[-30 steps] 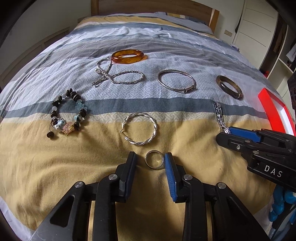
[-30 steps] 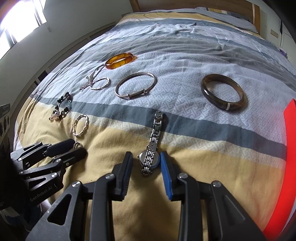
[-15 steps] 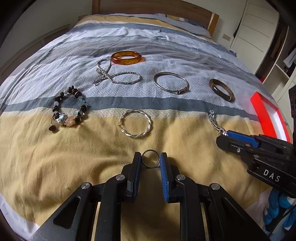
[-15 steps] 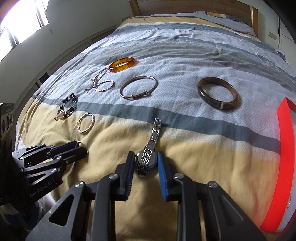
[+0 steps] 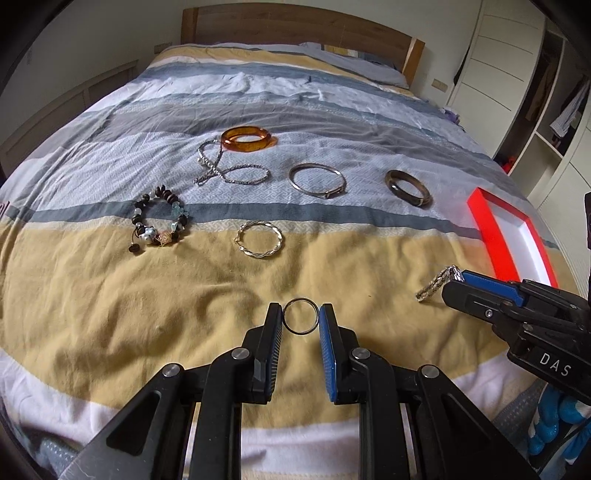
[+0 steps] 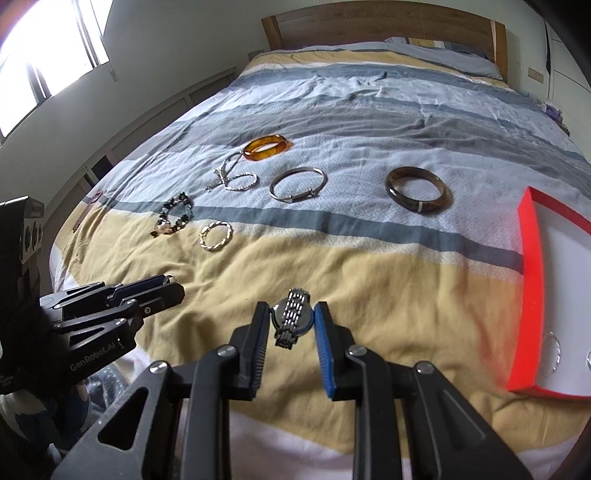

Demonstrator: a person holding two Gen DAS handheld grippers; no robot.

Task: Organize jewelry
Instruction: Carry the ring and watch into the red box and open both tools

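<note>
My left gripper (image 5: 301, 316) is shut on a small silver ring (image 5: 294, 303) and holds it above the yellow part of the bedspread. My right gripper (image 6: 291, 318) is shut on a silver watch (image 6: 291, 318), its metal band hanging between the jaws; the band's end (image 5: 437, 282) shows in the left wrist view. The red box with white lining (image 6: 532, 295) lies to the right and holds two thin rings (image 6: 554, 350). It also shows in the left wrist view (image 5: 487, 225).
On the bed lie an amber bangle (image 5: 244, 138), a silver chain (image 5: 225, 173), a beaded bracelet (image 5: 159, 221), a twisted silver bangle (image 5: 260, 243), a thin silver bangle (image 5: 317, 181) and a dark brown bangle (image 5: 408, 188). A wooden headboard (image 5: 295, 22) stands behind.
Both grippers closed on their items and lifted them off the bed. The left took the ring, the right took the watch, and both views pulled back.
</note>
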